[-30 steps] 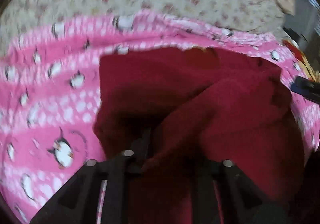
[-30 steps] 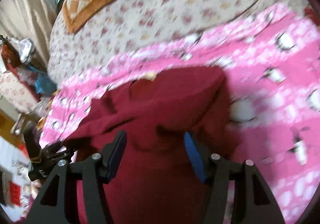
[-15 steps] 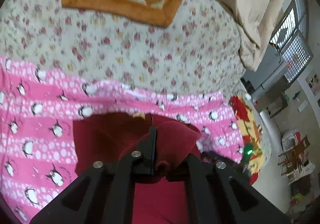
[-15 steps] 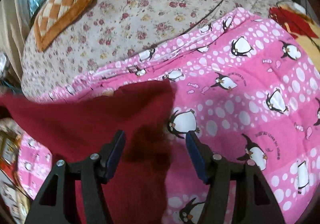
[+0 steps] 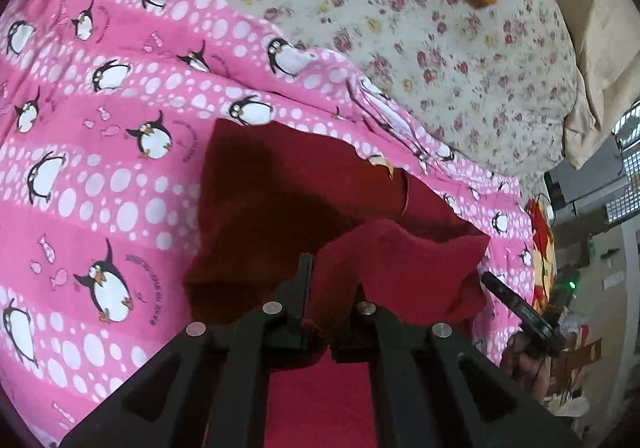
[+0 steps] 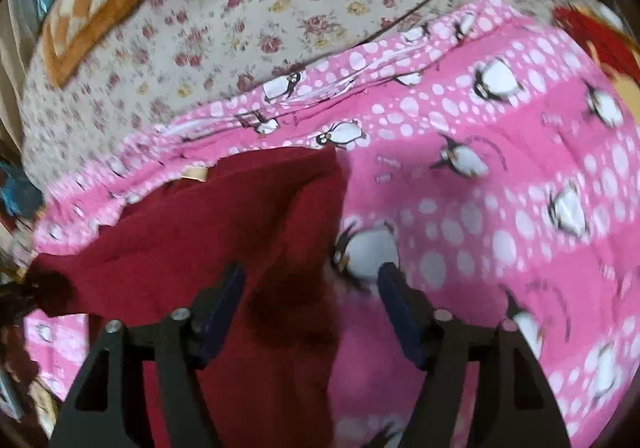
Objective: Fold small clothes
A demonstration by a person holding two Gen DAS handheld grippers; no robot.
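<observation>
Red garment: dark red knit piece lying on the pink penguin blanket, partly folded, with one corner raised off the rest. A small tan label shows at its far edge.
Left gripper: jaws drawn close together, pinching the raised red flap of the garment at its near edge.
Right gripper: blue-padded jaws spread wide, holding nothing; it hangs above the garment's right border, one pad over red cloth, the other over the blanket.
Pink penguin blanket: spread beneath the garment and reaching past it on both sides.
Floral bedspread: beyond the garment, past the blanket's far edge.
Orange checked cushion: on the bedspread, well beyond the garment.
</observation>
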